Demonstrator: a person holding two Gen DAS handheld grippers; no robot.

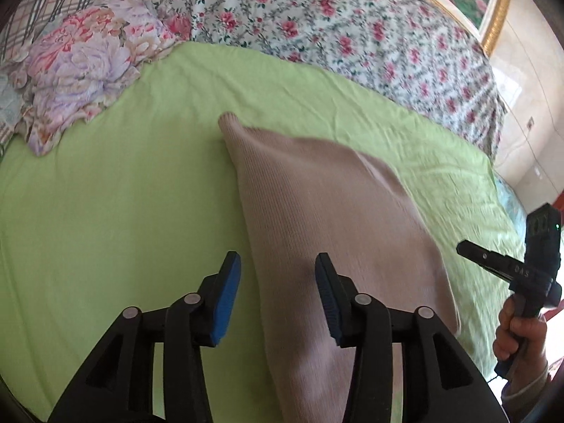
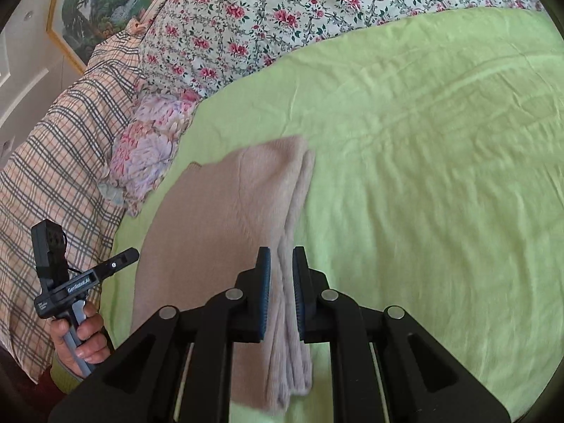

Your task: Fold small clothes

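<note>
left gripper (image 1: 278, 296): jaws apart, blue pads either side of the near left edge of the garment (image 1: 317, 218), nothing between them gripped; whether the pads touch the cloth cannot be told. right gripper (image 2: 282, 292): jaws drawn close, with the stacked right edge of the garment (image 2: 225, 218) lying between them in the picture. a narrow gap shows on each side of the cloth, so a true clamp cannot be confirmed from this view.

task item: a beige knit garment, already doubled over, lying on the green sheet (image 1: 105, 194) in front of both tools. layered edges show along its right side; a far corner stands up slightly in the left view.

risks, as judgement:
- if the right jaws hold only the top layers, lifting would peel the stack apart and undo the fold.
- the knit looks soft and slack; a one-sided lift, with the left tool open, would let the free side sag and skew the fold line.
- the sheet is wrinkled and loose; a low pinch could catch it along with the garment.

further back: a purple floral pillow (image 1: 81, 70), a plaid cover (image 2: 53, 183), a floral quilt (image 1: 335, 24), and a framed painting (image 2: 102, 3) on the wall.

containers: none visible in either view.
</note>
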